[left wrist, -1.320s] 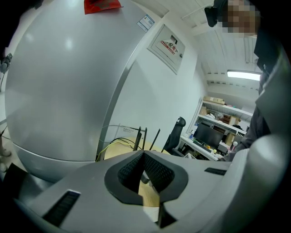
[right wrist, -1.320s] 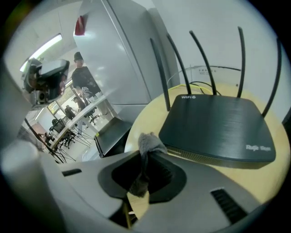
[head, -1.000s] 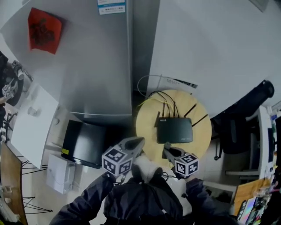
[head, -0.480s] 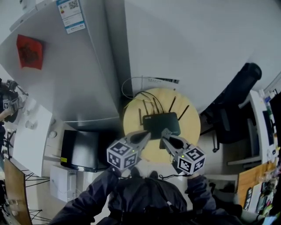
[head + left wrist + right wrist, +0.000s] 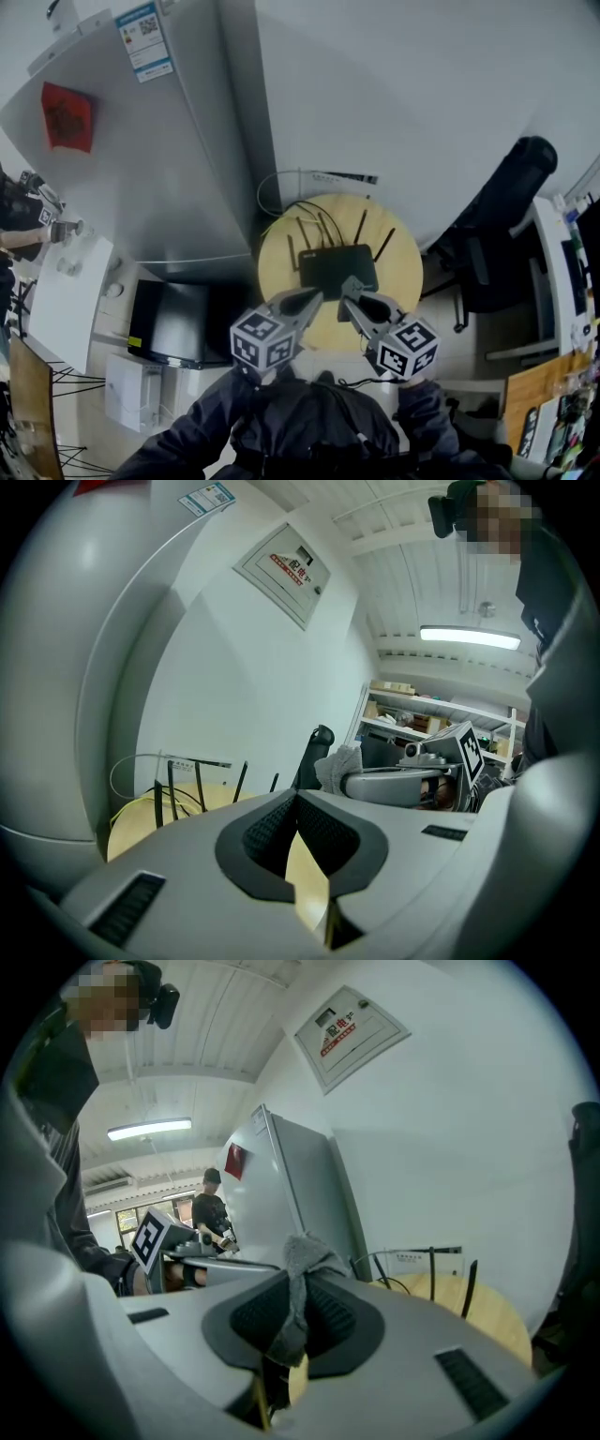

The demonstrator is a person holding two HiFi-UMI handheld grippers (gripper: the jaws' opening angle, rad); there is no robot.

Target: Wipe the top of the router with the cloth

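A black router (image 5: 337, 269) with several raised antennas lies on a round wooden table (image 5: 398, 281). My right gripper (image 5: 347, 285) is at the router's near edge and is shut on a small grey cloth (image 5: 302, 1269), which sticks up from its jaws. The cloth (image 5: 339, 764) also shows at that gripper's tip in the left gripper view. My left gripper (image 5: 315, 296) hovers beside it at the router's near left, shut with nothing in it (image 5: 294, 799). The antennas (image 5: 173, 794) and the tabletop (image 5: 487, 1312) show beyond the jaws.
A tall grey fridge (image 5: 169, 169) stands left of the table, a white wall behind it. Cables (image 5: 281, 202) loop at the table's back. A black chair (image 5: 497, 216) is to the right, and a black box (image 5: 173, 319) and a white table (image 5: 66, 300) to the left. A person (image 5: 211, 1208) stands far off.
Both grippers have moved forward from the table's near edge to the router's near edge. The right one still holds the cloth. Little has moved in the last half second.
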